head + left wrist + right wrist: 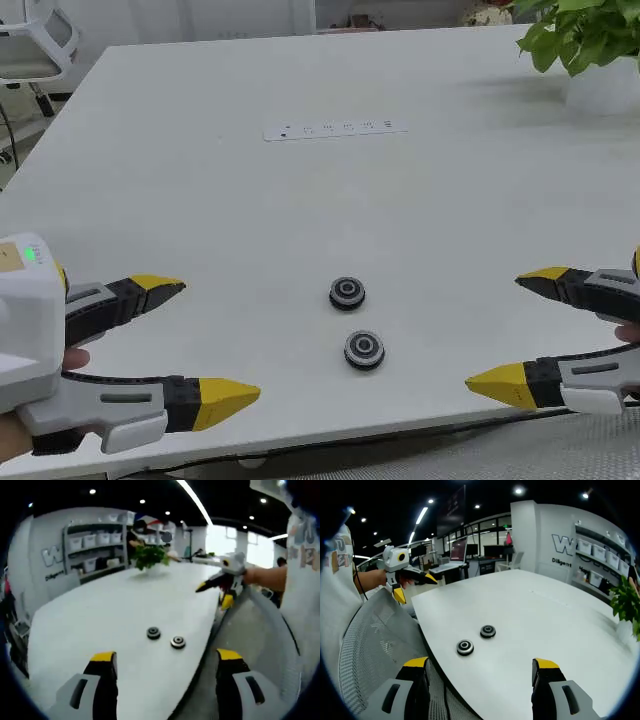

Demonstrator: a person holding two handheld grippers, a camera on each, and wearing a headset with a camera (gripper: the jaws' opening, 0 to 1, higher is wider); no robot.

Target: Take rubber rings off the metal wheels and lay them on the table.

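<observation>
Two small metal wheels, each with a black rubber ring round it, lie flat on the white table: a far wheel (347, 292) and a near wheel (364, 349) close to the front edge. They also lie ahead of the left gripper, far wheel (153, 633) and near wheel (177, 641), and ahead of the right gripper, far wheel (488, 631) and near wheel (465, 647). My left gripper (218, 340) (162, 658) is open at the table's left front, its jaws wide apart and empty. My right gripper (505, 329) (477, 666) is open at the right front, also empty. The wheels sit between the two.
A white power strip (334, 129) lies further back at the table's middle. A potted plant (590, 50) stands at the far right corner. A white office chair (35, 45) is beyond the far left corner. A grey mesh chair (375, 645) sits below the table's front edge (400, 425).
</observation>
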